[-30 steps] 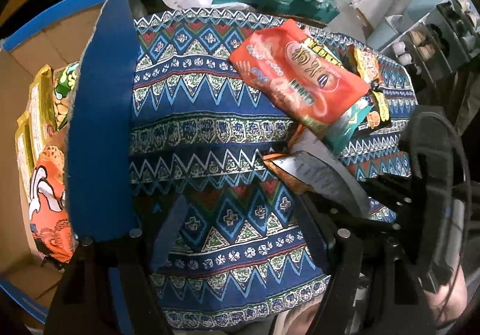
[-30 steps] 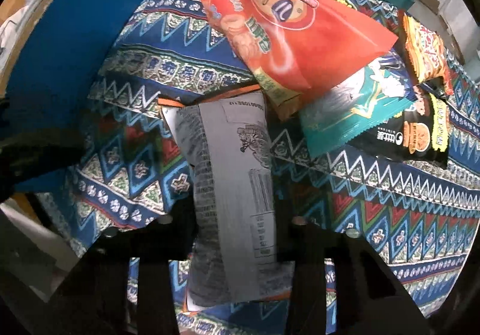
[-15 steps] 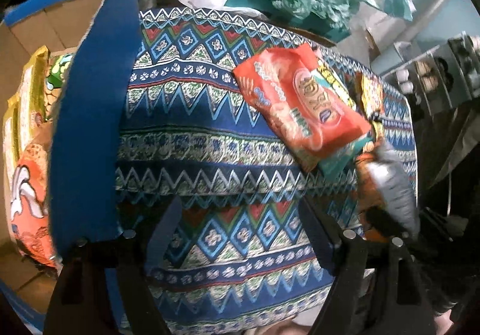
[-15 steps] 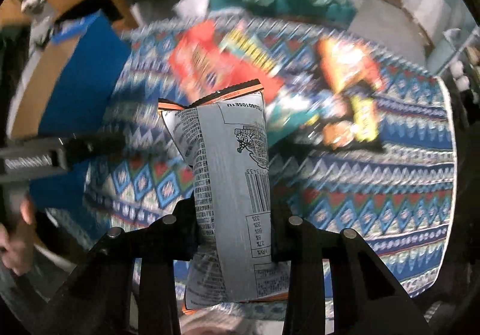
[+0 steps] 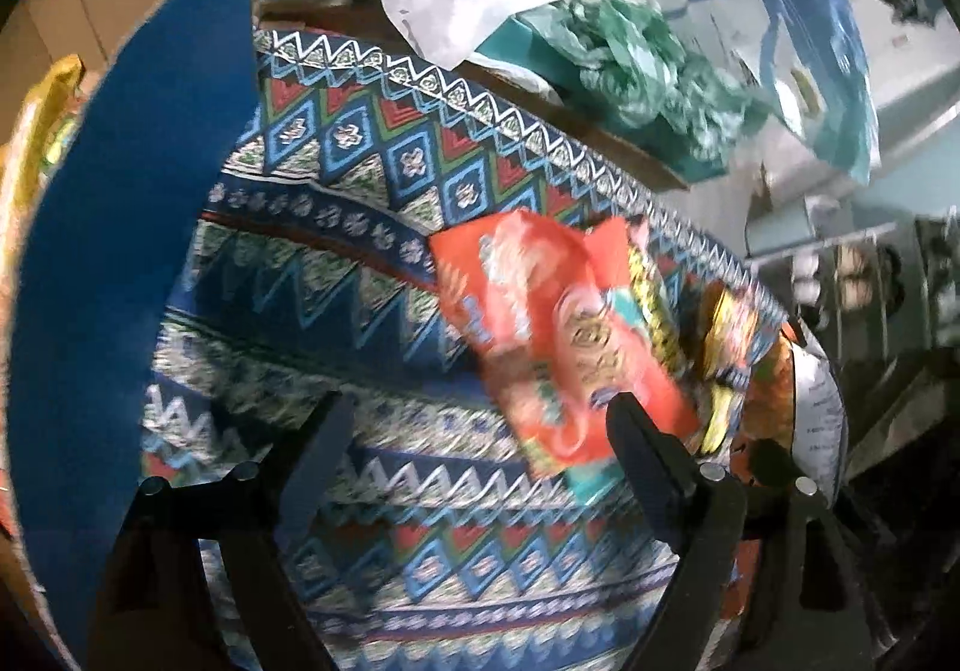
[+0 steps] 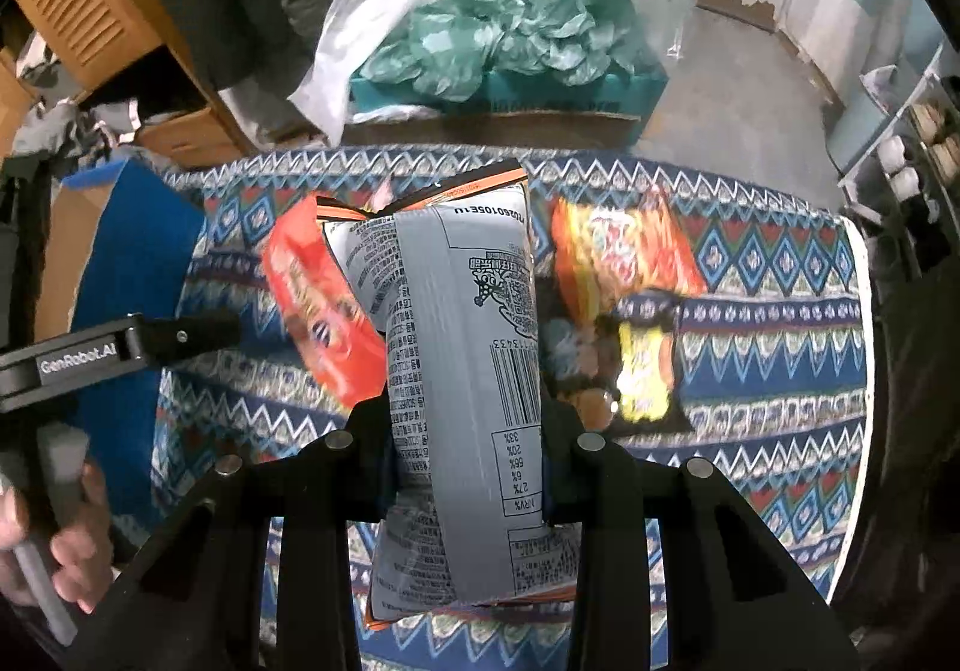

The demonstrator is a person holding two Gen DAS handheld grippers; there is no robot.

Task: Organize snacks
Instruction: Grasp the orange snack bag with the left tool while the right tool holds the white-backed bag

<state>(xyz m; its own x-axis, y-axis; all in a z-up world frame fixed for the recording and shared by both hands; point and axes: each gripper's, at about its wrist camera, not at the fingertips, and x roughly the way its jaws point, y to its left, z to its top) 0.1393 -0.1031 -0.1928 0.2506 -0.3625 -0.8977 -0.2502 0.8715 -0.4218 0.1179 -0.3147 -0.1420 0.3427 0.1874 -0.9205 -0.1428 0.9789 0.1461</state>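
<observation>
1. Right wrist view: the right hand-held gripper point(image 6: 465, 467) is clamped on a grey-backed snack packet point(image 6: 462, 371), its fingers pressing the packet's two sides. The packet stands upright between them, lifted clear of the patterned cloth point(image 6: 768, 323) that covers the desk.
2. This gripper points steeply down at the desk.
3. Left wrist view: the left hand-held gripper point(image 5: 474, 449) has its jaws wide and opening, with nothing between them but the cloth below.
4. Its right finger point(image 5: 645, 449) overlaps the lower edge of a red-orange snack bag point(image 5: 540, 323) in the view; whether they touch cannot be told through the blur.
5. In the right wrist view a person's hand point(image 6: 72, 527) grips the left gripper's handle at the lower left.
6. More packets lie clustered on the cloth: an orange one point(image 6: 624, 251) and a yellow-and-black one point(image 6: 645, 365).
7. A blue-edged cardboard box point(image 5: 120, 251) at the left holds further snacks.
</observation>
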